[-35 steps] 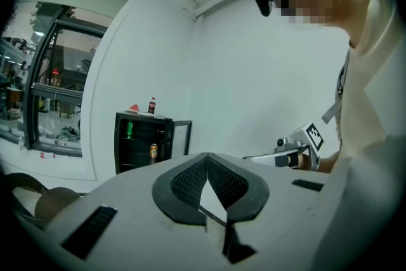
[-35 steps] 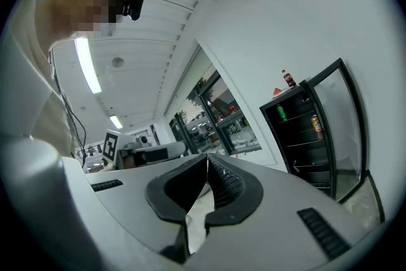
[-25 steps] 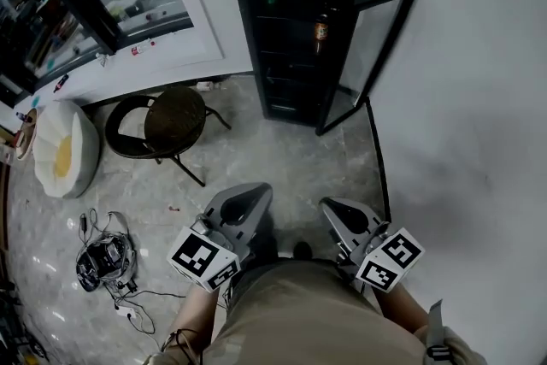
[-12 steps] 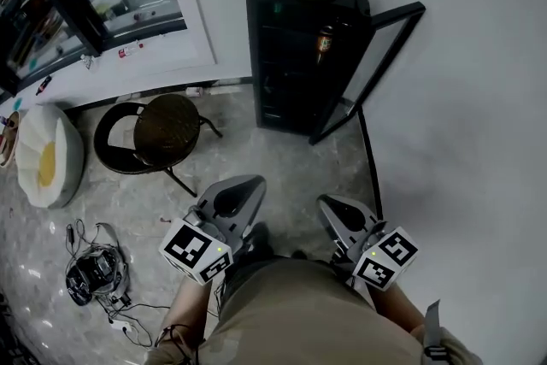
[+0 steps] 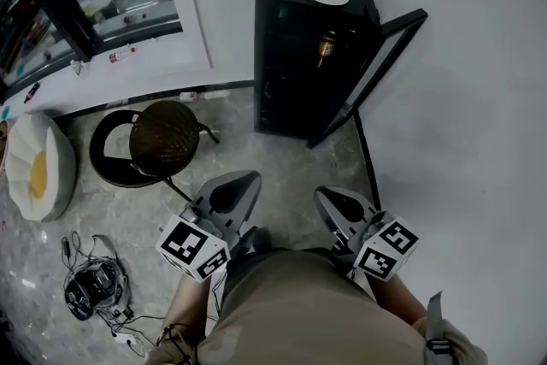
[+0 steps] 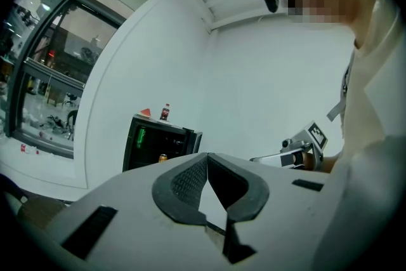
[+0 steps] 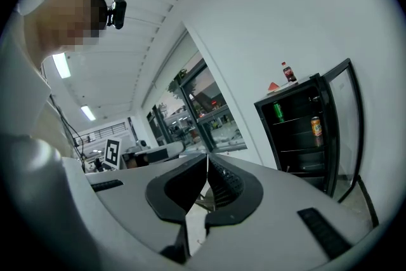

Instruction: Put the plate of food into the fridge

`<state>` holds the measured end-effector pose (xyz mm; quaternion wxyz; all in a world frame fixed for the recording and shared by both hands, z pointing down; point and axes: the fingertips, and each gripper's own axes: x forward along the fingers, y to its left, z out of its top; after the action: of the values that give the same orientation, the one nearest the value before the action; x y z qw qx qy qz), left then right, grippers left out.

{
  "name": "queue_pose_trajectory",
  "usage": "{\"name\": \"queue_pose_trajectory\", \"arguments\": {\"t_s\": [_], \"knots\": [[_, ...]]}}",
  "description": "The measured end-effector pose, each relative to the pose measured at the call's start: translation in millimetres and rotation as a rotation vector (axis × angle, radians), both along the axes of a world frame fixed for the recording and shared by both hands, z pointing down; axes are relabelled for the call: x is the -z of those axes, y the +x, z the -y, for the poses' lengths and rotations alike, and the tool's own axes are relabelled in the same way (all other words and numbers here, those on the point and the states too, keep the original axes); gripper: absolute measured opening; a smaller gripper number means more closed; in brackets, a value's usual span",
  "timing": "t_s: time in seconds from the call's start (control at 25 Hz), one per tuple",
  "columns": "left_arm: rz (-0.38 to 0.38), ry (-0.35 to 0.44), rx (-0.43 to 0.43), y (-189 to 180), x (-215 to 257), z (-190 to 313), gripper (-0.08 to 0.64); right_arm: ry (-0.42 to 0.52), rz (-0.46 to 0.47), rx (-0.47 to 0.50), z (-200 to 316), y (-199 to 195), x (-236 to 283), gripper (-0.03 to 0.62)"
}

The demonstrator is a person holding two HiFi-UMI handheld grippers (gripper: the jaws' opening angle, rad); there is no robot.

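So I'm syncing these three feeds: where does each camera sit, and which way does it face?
Head view: on the person's head, facing steeply down at floor, stool and open fridge; shows left gripper, right gripper, torso.
Left gripper view: on the left gripper, along its shut jaws toward the fridge; right gripper and torso at right.
Right gripper view: on the right gripper, along its shut jaws toward the fridge; left gripper's cube at left.
Shared: all three show the fridge.
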<state>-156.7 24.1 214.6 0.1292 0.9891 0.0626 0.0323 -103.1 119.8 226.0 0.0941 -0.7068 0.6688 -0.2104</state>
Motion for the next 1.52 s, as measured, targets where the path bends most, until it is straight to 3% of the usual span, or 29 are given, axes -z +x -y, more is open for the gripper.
{"name": "queue_pose_trajectory", "arguments": {"t_s": [0.36, 0.72, 1.0, 1.52], "knots": [[0.009, -0.022, 0.008, -9, -12, 28, 0.011, -0.025, 0.021, -0.005, 26, -5, -9, 0.021], [0.034, 0.011, 0.029, 9, -14, 41, 0.011, -0.024, 0.06, 0.019, 44, 16, -15, 0.021], [0.06, 0.045, 0.036, 51, -9, 46, 0.011, -0.014, 0.106, 0.032, 54, 58, -19, 0.021], [0.157, 0.2, -0.013, 140, -3, 48, 0.011, -0.003, 0.182, 0.025, 63, 140, -25, 0.021]]}}
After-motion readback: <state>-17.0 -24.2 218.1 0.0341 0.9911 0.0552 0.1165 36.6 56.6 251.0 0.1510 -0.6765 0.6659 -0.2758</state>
